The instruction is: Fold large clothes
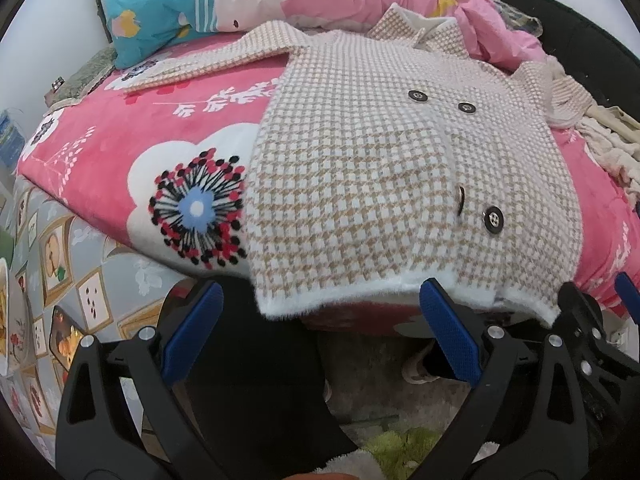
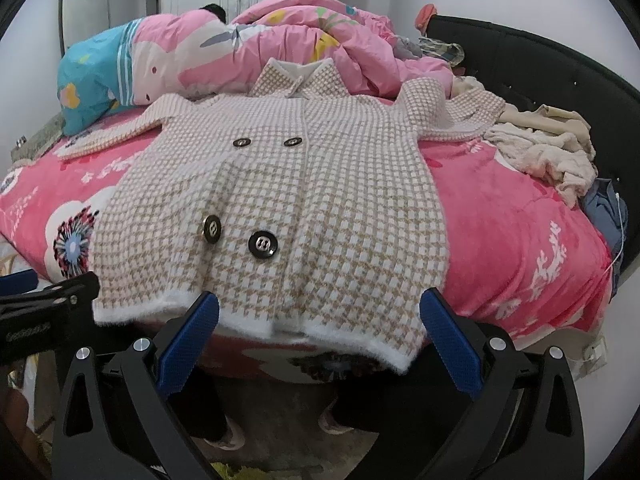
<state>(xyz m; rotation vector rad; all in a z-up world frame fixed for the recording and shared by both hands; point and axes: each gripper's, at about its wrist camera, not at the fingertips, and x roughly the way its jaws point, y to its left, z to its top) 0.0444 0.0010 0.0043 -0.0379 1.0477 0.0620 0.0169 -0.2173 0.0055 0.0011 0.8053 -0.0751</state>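
While both grippers are held at the foot edge of the bed, a beige-and-white houndstooth knit coat with a fuzzy white hem (image 2: 276,208) is seen laid flat, front up, on a pink floral plush blanket (image 2: 512,240), its hem hanging just over the blanket's near edge. Four dark round buttons (image 2: 263,244) are seen in two pairs on the coat front. The collar is turned toward a crumpled pink printed quilt (image 2: 312,44) at the far side; one sleeve is spread toward a teal patterned pillow (image 2: 92,80), the other toward a heap of cream clothes (image 2: 544,148) beside a black padded headboard (image 2: 540,76). The left gripper (image 1: 320,320) is spread wide with blue-padded fingers (image 1: 448,332) just below the hem, nothing gripped; contact with the hem cannot be judged. The right gripper (image 2: 320,324) is likewise spread wide, the hem lying between and just above its blue pads (image 2: 188,332), nothing clamped. The left gripper's black frame is visible at the left edge of the right wrist view.
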